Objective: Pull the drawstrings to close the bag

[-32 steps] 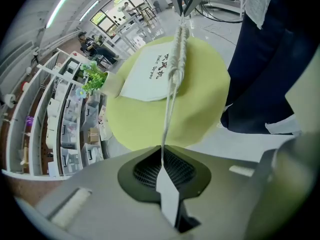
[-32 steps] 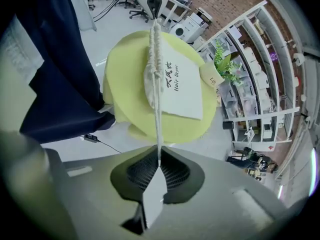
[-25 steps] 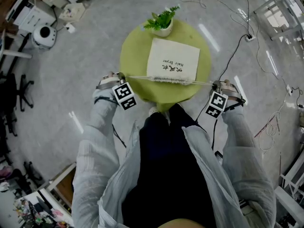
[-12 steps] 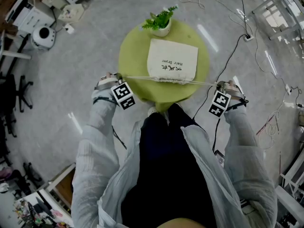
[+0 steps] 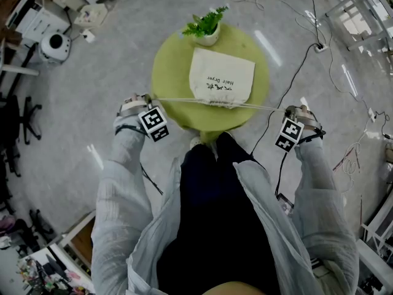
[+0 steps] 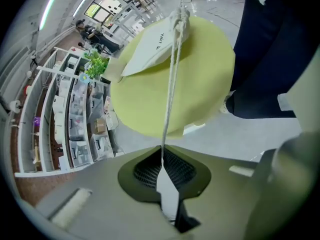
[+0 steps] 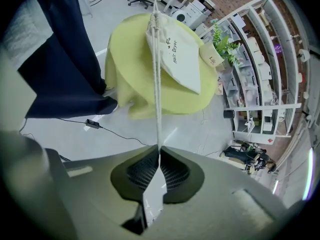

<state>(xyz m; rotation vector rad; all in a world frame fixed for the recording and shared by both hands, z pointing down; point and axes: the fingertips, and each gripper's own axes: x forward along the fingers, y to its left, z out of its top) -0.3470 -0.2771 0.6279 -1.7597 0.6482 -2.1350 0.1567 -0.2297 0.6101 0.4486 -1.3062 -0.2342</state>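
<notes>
Drawstrings (image 5: pixel 184 100) are stretched taut in a nearly straight line from the mouth of the bag (image 5: pixel 222 77), one running out to each side past the rim of the bench (image 5: pixel 172 72). The bag, of cream cloth with dark print on its upper face, is laid flat on the round yellow-green bench, with its mouth bunched up at the edge nearest the person. The left gripper (image 5: pixel 149 99) is held just off the bench's left side over the floor, and its jaws are clenched on the end of the left cord, which is seen rising from between the pads (image 6: pixel 150 171) toward the bag. The right gripper (image 5: pixel 287 110) is held well apart from the bench on the other side, likewise clamped on the right cord, pinched where its two pads (image 7: pixel 172 174) meet. A potted plant (image 5: pixel 207 28) is set at the far rim of the bench, just beyond the bag's closed bottom end.
</notes>
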